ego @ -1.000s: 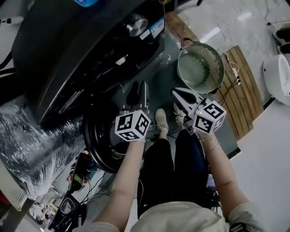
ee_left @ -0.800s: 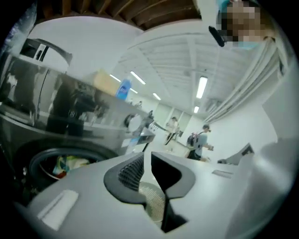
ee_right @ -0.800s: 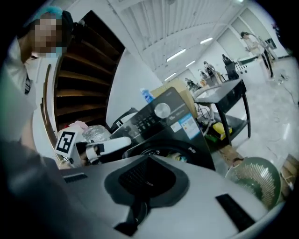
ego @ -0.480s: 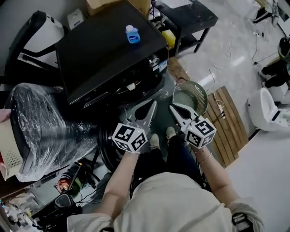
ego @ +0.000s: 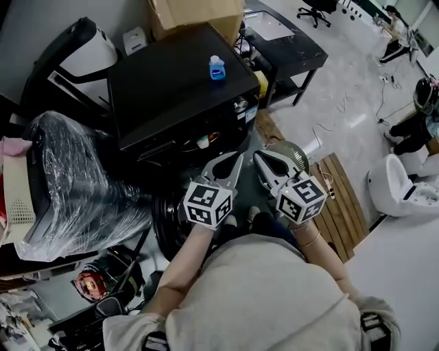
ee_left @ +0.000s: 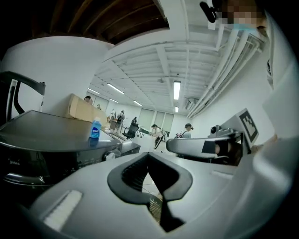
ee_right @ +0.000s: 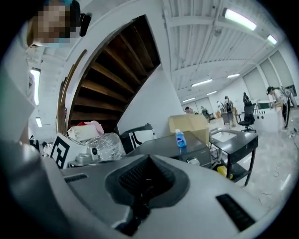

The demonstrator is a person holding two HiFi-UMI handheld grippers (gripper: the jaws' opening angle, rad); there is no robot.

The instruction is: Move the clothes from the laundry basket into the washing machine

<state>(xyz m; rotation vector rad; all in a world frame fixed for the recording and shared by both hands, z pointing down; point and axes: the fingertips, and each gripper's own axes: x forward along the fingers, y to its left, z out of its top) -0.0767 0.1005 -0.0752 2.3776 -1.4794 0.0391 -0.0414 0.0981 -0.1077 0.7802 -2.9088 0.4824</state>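
Two grippers are held out side by side in front of the person at about the same height, both pointing nearly level. In the head view the left gripper (ego: 232, 164) and the right gripper (ego: 263, 162) lie close together, their tips angled towards each other and each marker cube nearest the body. The jaws of both are clenched, with nothing between them.

Just beyond the tips stands the washing machine (ego: 178, 86), a black cabinet with a small blue bottle (ego: 217, 68) upright on its flat top. A cardboard box (ego: 195, 14) sits behind it and a plastic-wrapped bulk (ego: 75, 185) beside it on the left. A pale, glossy floor (ego: 336, 96) runs to the right, with a black table (ego: 288, 41) and a slatted wooden board (ego: 339, 188).

The laundry basket (ego: 296, 151), round and pale green, stands on the floor right of the machine, partly hidden by the right gripper. Whether clothes lie in it cannot be told.
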